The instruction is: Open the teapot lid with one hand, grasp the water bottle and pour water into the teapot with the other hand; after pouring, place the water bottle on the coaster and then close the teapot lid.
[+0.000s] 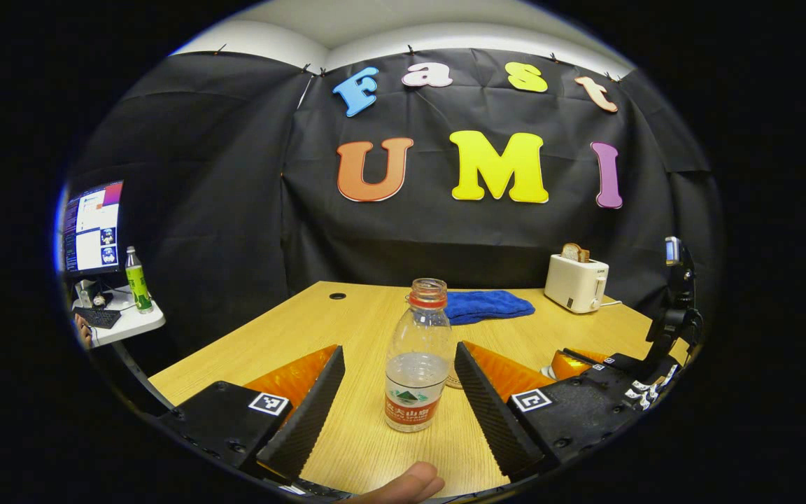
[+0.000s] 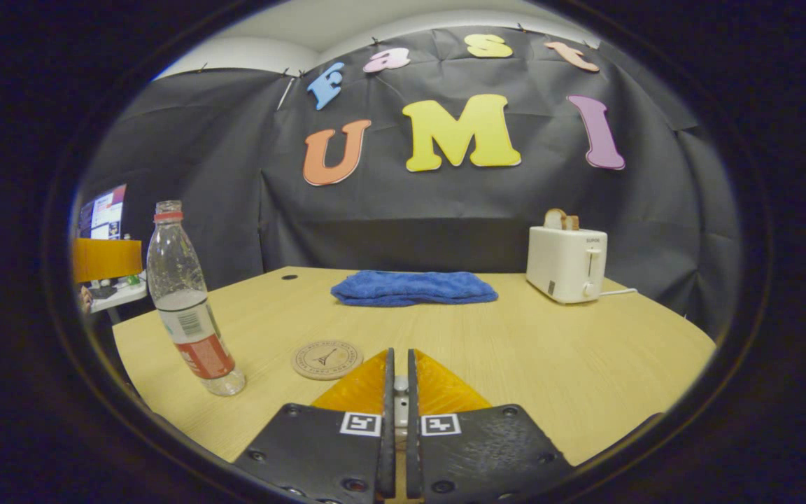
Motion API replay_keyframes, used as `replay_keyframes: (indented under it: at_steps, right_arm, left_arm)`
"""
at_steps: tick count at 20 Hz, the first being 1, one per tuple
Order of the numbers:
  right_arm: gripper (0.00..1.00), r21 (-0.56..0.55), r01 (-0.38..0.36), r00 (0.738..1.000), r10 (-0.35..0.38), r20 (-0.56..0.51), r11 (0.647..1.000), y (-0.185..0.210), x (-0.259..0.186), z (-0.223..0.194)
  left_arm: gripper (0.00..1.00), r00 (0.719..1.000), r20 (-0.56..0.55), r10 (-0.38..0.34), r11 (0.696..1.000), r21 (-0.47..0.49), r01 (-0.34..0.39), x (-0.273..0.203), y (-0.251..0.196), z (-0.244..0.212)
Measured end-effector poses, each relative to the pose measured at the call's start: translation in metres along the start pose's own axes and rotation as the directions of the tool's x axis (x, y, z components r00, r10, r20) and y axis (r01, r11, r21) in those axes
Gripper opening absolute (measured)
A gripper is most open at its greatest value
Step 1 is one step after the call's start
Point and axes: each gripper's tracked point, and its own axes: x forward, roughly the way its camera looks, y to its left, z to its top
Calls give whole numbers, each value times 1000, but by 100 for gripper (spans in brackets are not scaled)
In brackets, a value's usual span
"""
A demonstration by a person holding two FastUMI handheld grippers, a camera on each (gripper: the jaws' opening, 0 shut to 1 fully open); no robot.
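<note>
A blue towel is lying folded toward the far side of the wooden table. A white toaster is standing to its right near the table's back edge, with bread sticking up out of its slot. Off to the left, a monitor is glowing on a small side desk, and a green bottle is standing just beside it.

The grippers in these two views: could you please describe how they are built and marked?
The left gripper has two wedge-shaped fingers with ribbed inner faces, on black bolted blocks, each bearing a square black-and-white tag. The right gripper has the same wedge fingers, black blocks with screws and two square tags. A bare fingertip shows at the bottom edge of the left gripper view.
</note>
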Motion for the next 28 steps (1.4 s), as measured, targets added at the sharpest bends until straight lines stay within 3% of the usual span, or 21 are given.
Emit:
replay_keyframes:
  at_steps: [1,12,17,24,28]
  right_arm:
    - [1,-12,-2,1000,2,4,1000,0,0,2]
    - [0,22,-3,992,0,123,1000,-14,-41,53]
    - [0,7,33,988,-34,153,999,-36,-66,57]
    - [0,46,50,989,-56,138,998,-58,-72,55]
    - [0,61,56,989,-64,134,997,-64,-70,55]
  left_arm:
    - [99,1000,0,-6,1000,1,6,0,-1,-1]
    - [100,999,-27,-35,999,20,36,13,-11,-19]
    - [99,997,-59,-57,997,51,60,24,-22,-37]
    - [99,997,-8,-73,997,28,73,49,-20,-46]
    - [99,996,4,-94,995,-44,94,65,-16,-58]
